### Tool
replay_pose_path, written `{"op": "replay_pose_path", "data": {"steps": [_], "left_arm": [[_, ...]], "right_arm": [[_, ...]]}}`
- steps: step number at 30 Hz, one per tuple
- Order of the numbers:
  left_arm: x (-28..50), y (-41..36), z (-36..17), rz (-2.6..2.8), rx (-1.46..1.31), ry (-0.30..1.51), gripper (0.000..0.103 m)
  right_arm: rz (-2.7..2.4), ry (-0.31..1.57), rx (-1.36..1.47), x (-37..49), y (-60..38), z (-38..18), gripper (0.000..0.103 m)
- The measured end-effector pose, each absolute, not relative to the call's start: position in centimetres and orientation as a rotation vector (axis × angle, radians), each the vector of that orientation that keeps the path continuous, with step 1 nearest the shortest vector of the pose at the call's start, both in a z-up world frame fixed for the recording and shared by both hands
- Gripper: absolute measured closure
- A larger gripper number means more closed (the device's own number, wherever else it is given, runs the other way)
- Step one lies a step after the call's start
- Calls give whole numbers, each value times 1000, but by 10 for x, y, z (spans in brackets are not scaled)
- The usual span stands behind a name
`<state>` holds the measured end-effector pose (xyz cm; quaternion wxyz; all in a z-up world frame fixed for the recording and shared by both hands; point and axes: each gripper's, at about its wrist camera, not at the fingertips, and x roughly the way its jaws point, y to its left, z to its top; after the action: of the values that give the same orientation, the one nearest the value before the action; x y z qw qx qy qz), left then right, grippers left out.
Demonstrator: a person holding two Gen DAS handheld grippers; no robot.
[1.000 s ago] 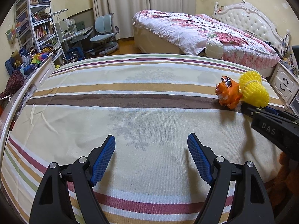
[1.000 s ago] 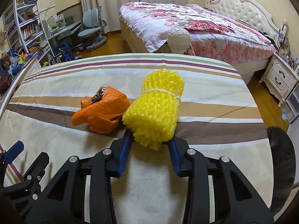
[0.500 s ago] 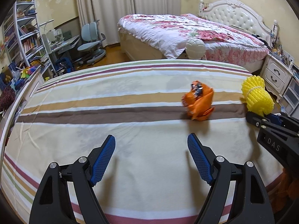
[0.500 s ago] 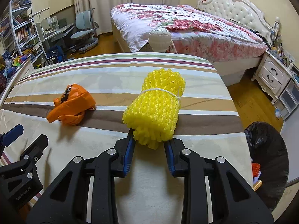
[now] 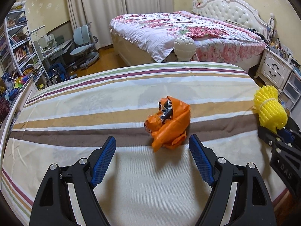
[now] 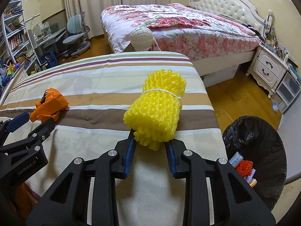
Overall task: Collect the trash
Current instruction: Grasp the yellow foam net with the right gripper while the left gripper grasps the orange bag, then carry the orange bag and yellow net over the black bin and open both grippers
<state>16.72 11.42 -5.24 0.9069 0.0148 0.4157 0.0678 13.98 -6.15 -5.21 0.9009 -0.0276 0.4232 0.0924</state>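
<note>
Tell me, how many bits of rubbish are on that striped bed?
2: a yellow foam bundle clamped in the right gripper near the bed's edge, and a crumpled orange bag ahead of the open left gripper.

This is a lived-in home bedroom. A bed (image 5: 188,32) with a floral quilt and a white tufted headboard (image 5: 231,11) stands by long curtains (image 5: 105,9), with a white nightstand (image 5: 274,69) of 2 drawers beside it. On the other side are a bookshelf (image 5: 17,45) full of books, a desk (image 5: 54,49) and a pale blue swivel chair (image 5: 82,41) on a wooden floor (image 6: 235,98).
</note>
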Motion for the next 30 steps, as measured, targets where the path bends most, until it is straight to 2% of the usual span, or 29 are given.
{"op": "replay_pose_path", "data": {"steps": [6, 12, 30], "left_arm": [[179, 117, -53, 134, -7, 862, 27], [180, 118, -57, 96, -29, 890, 61], [133, 106, -45, 72, 8, 818, 62]], "right_arm": [[198, 877, -48, 139, -63, -52, 73], [195, 876, -55, 140, -63, -52, 73], [230, 853, -55, 97, -61, -48, 74]]}}
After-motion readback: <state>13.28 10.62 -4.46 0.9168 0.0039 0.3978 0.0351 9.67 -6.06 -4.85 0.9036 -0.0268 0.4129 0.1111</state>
